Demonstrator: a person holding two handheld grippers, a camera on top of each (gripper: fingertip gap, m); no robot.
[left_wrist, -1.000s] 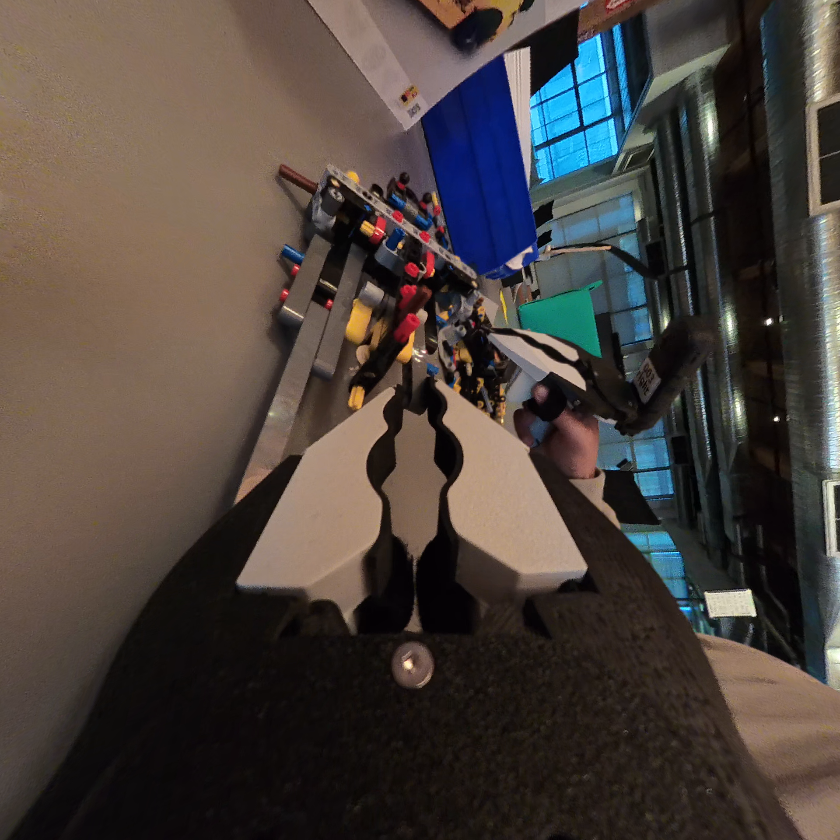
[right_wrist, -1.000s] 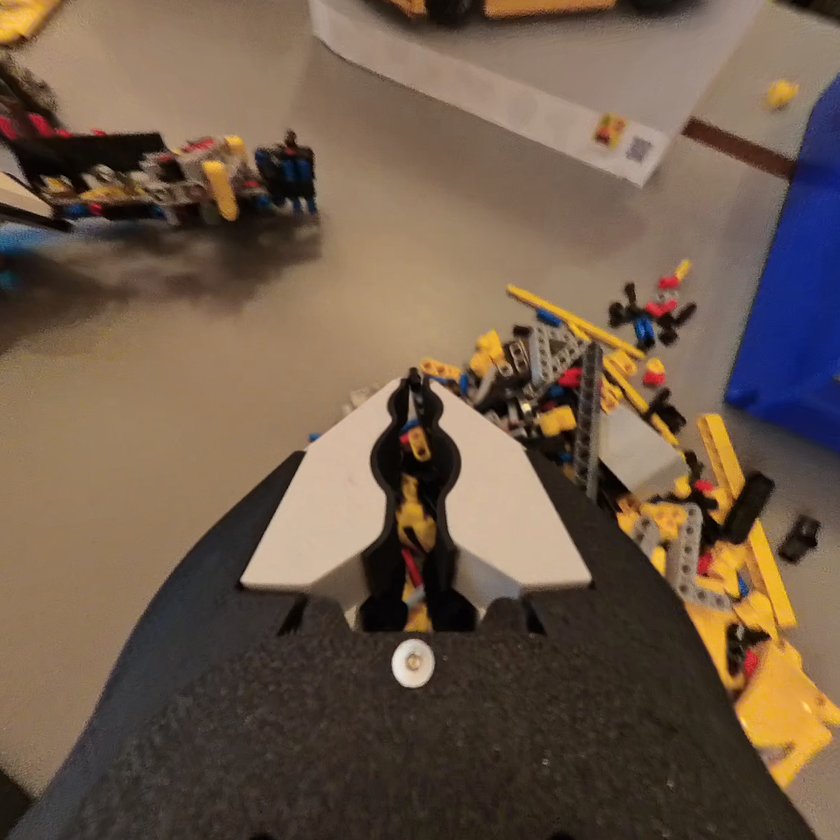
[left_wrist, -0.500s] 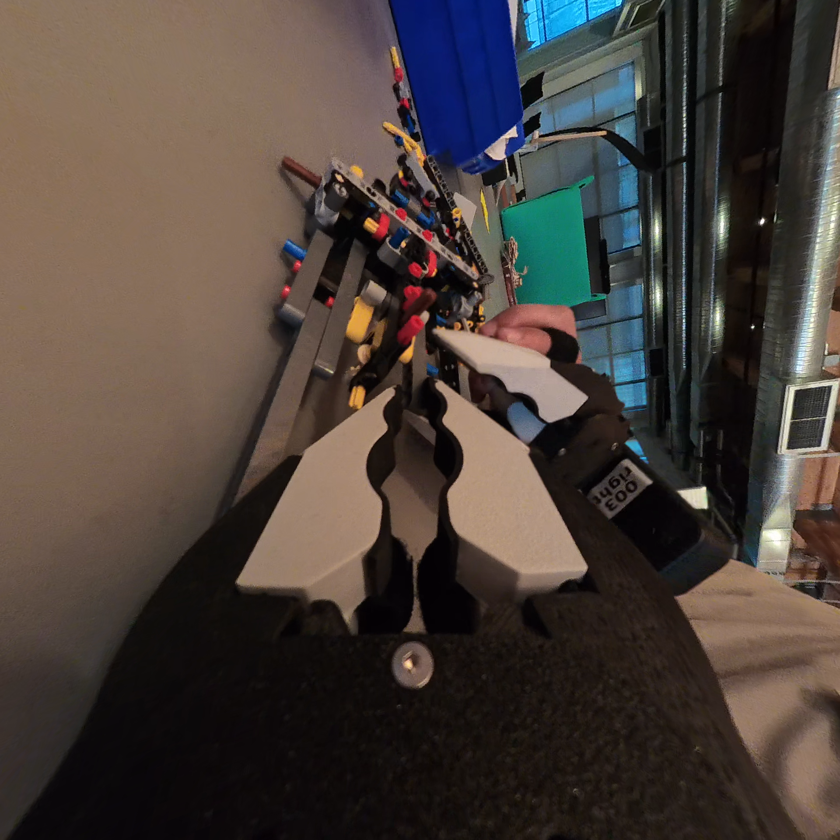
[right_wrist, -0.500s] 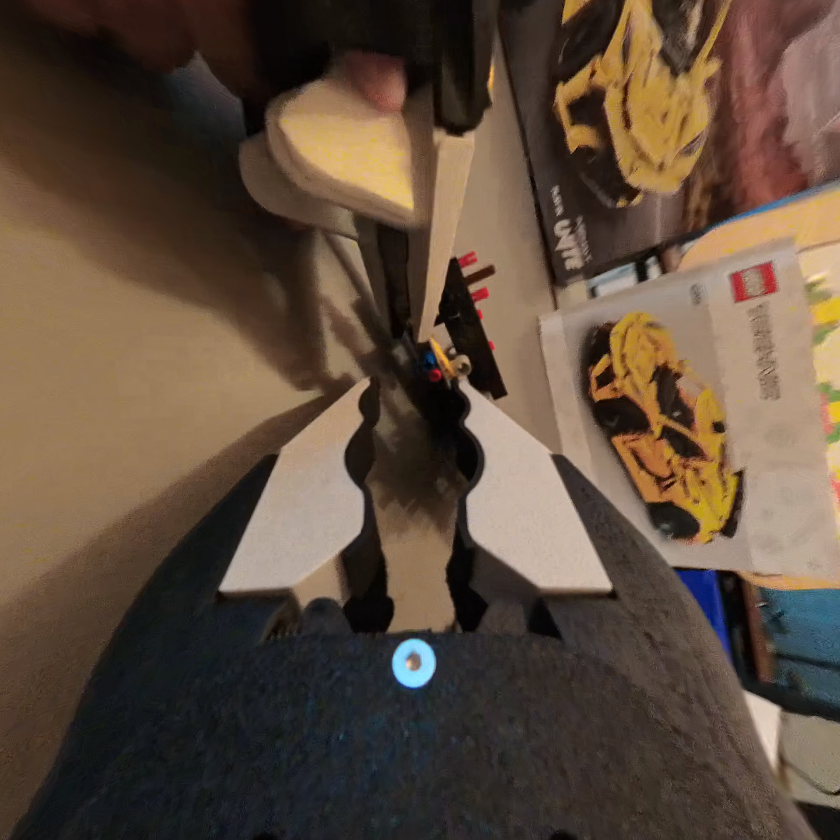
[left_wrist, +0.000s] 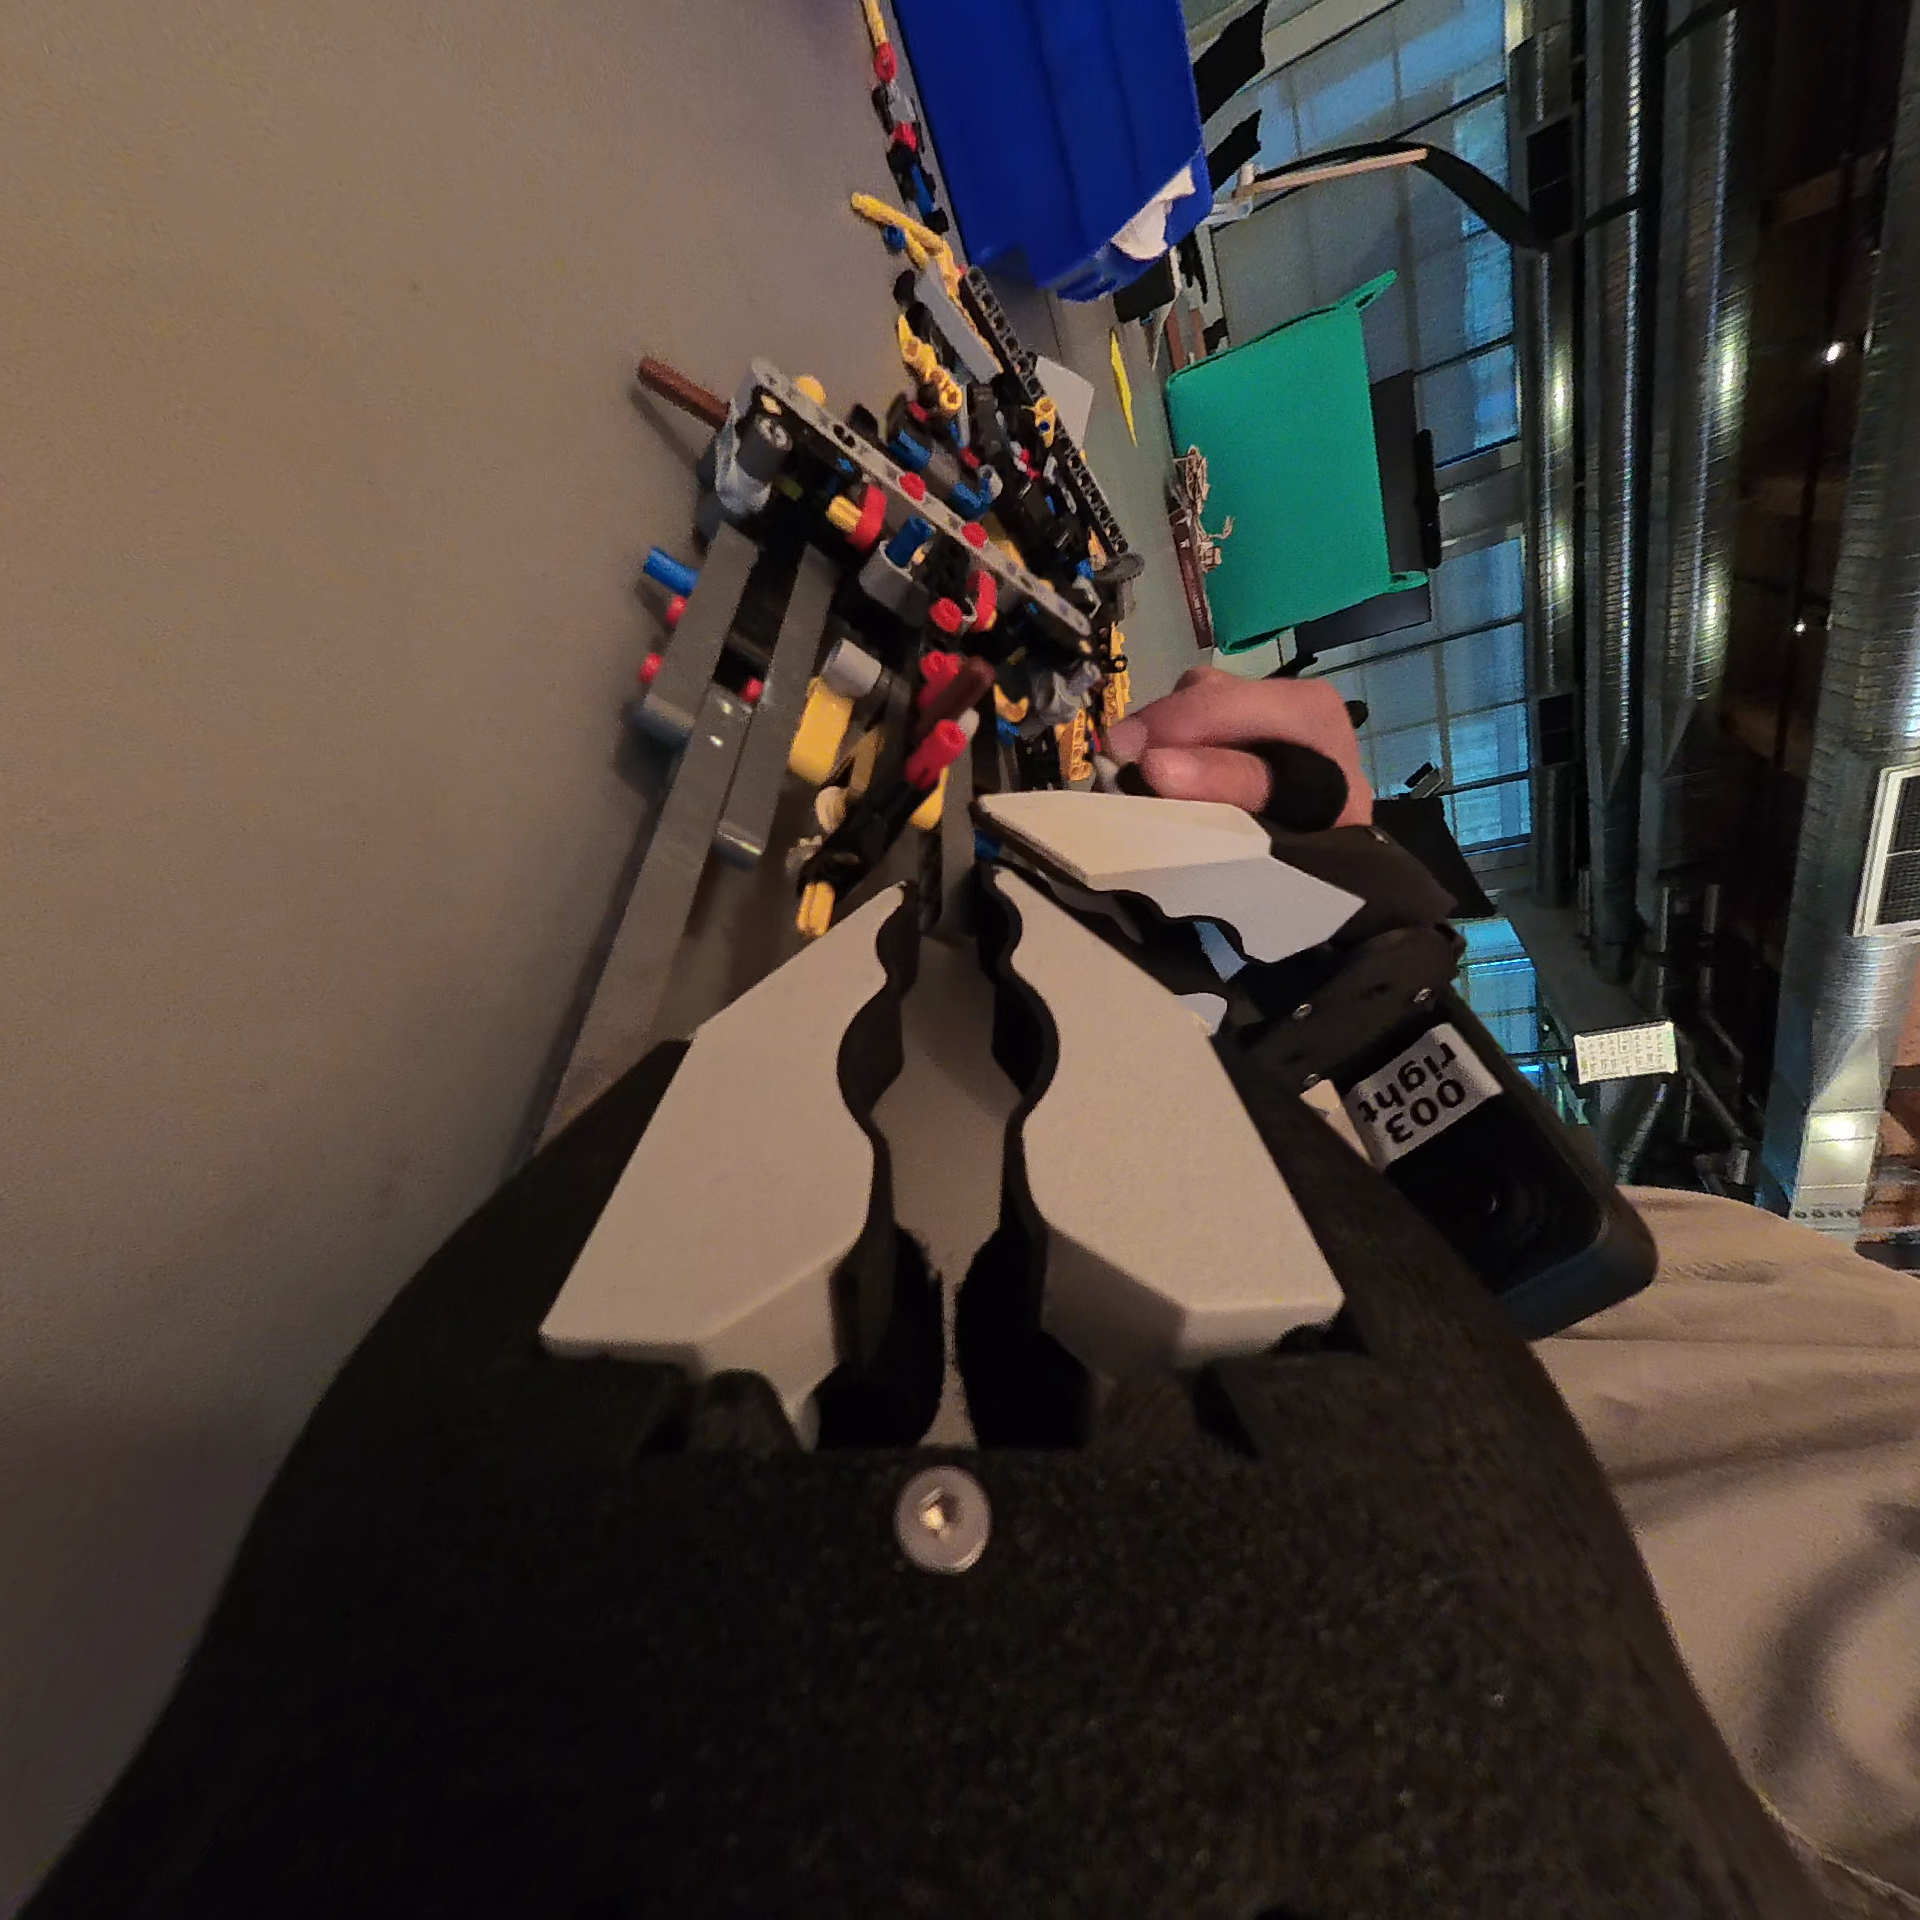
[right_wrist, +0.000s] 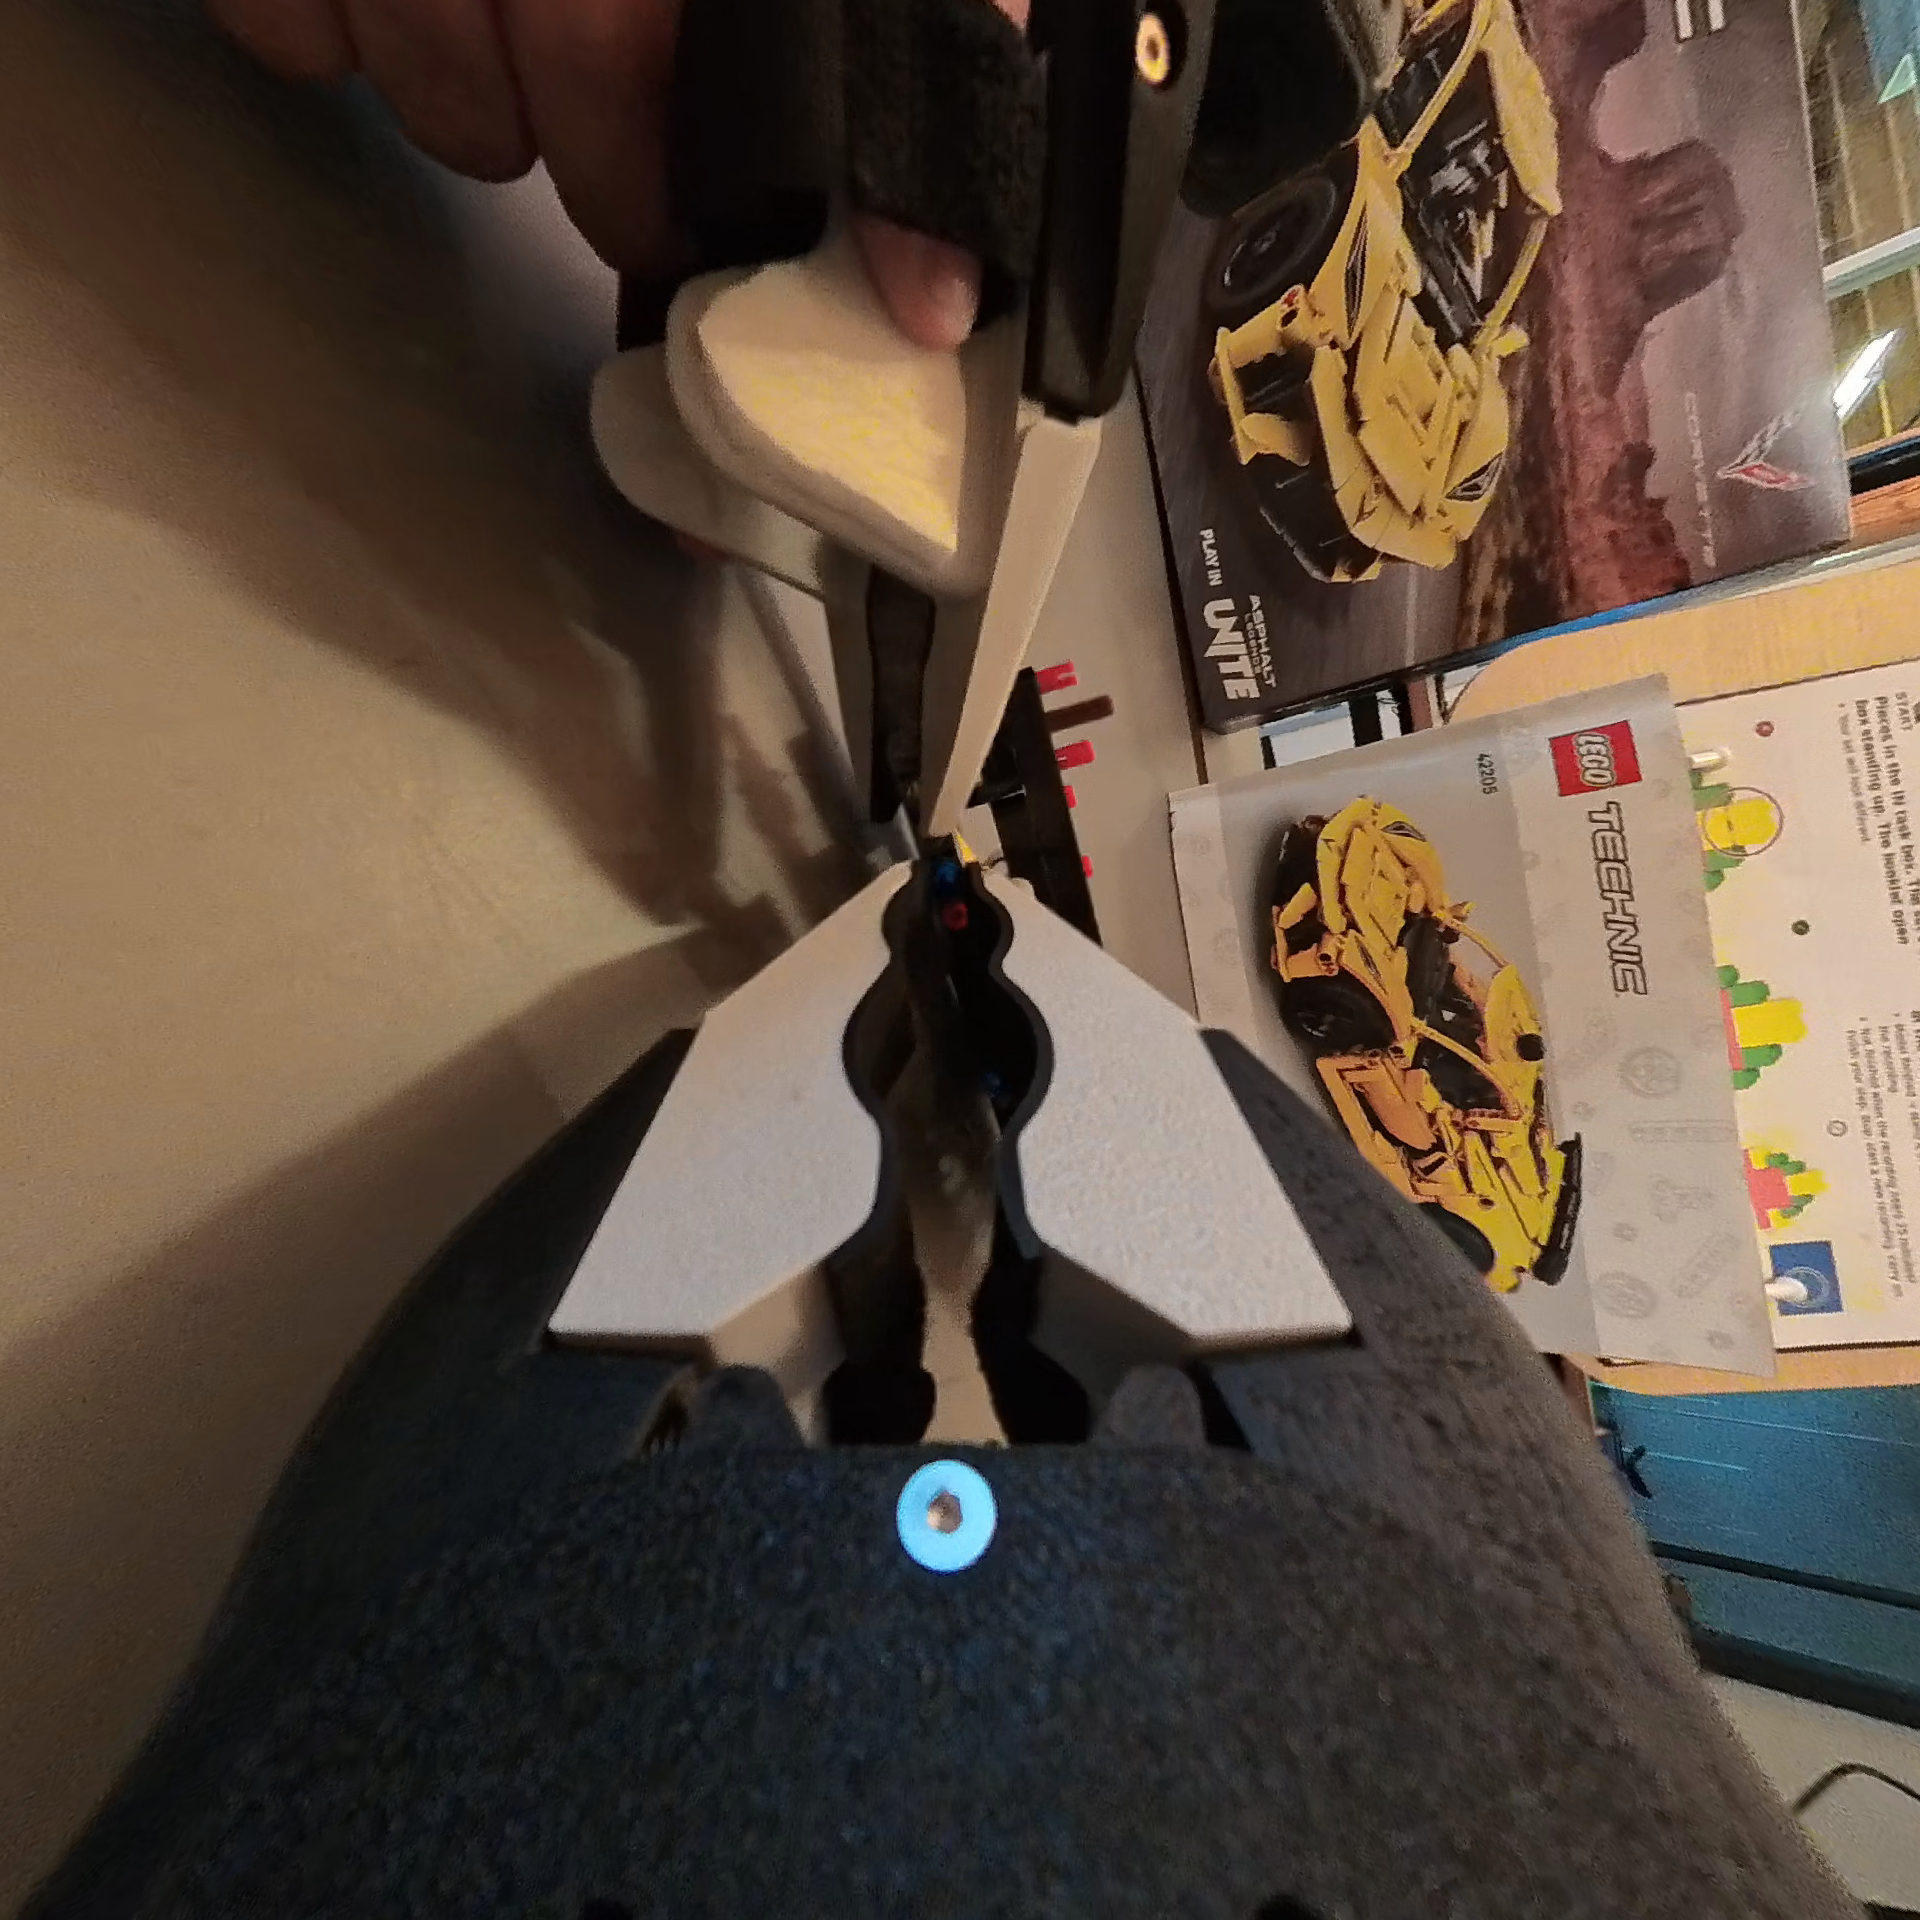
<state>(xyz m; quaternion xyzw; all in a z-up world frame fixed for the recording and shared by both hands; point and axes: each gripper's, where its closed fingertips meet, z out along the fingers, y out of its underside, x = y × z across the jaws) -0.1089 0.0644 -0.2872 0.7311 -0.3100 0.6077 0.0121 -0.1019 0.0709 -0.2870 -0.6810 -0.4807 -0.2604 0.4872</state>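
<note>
My left gripper (left_wrist: 943, 899) is shut on a dark grey beam of a toy-brick assembly (left_wrist: 914, 540) with red, blue and yellow pins, which stands over the grey table (left_wrist: 312, 520). My right gripper (right_wrist: 943, 878) is shut on a black part of the assembly (right_wrist: 1039, 810) with small blue and red pins. The two grippers' tips nearly touch. The right gripper's fingers (left_wrist: 1143, 842) and the hand (left_wrist: 1226, 727) that holds it show in the left wrist view. The left gripper's fingers (right_wrist: 831, 457) show above in the right wrist view.
A blue bin (left_wrist: 1049, 125) and loose bricks (left_wrist: 925, 229) lie beyond the assembly, with a green box (left_wrist: 1288, 478) farther off. In the right wrist view, a booklet (right_wrist: 1455, 1018), a dark box with a yellow car picture (right_wrist: 1507, 312) and a printed sheet (right_wrist: 1818, 935) lie to the right. My two grippers' fingertips are within a few centimetres of each other.
My right gripper left the loose brick pile, swung over to the assembly and closed on its black part beside the left gripper's tips. The left gripper kept its hold.
</note>
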